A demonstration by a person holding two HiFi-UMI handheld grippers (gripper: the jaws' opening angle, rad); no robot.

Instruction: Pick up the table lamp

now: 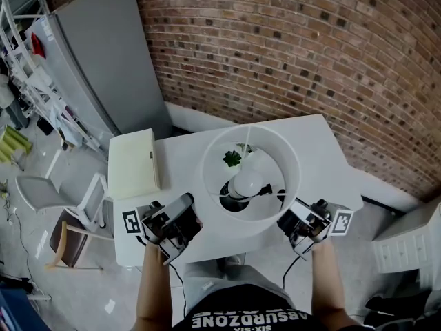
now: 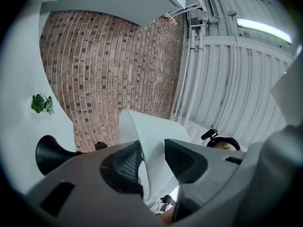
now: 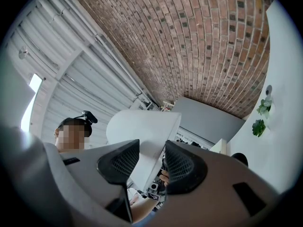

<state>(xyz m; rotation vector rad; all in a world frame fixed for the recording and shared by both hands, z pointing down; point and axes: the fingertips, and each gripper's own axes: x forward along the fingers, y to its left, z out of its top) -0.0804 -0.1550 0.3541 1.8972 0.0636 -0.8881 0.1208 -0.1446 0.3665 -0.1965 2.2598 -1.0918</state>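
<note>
Left gripper view has the left gripper (image 2: 151, 155) tilted upward, its fingers (image 2: 124, 167) partly closed. The thin white wall of the shade (image 2: 149, 129) runs up between them. The edge of the shade lies against the left-hand pad, and white wall fills the narrow gap across to the other pad, so the grip looks closed on the shade.

The right gripper (image 3: 151, 157) mirrors this in its own view. It also tilts upward with its fingers (image 3: 182, 167) partly closed. The shade wall sits between the two pads and fills the space from one to the other, so it too looks clamped on the wall.

From the head view, the two grippers sit at the near-left and near-right of the shade, one on each side, each reaching in from the person's side.

The table lamp (image 1: 213, 178) is over the near middle of the white desk (image 1: 186, 154) and is upright, with its long axis vertical. The shade's open top faces the camera, so the view goes straight down into it. The white bulb (image 1: 248, 183) shows inside, with the black base (image 1: 233, 203) below it. I cannot tell whether the base rests on the desk.

A small green plant (image 1: 232, 158) shows through the shade's opening. A white box (image 1: 134, 163) lies on the desk's left end, apart from the lamp. A brick wall (image 1: 289, 47) stands behind the desk.
</note>
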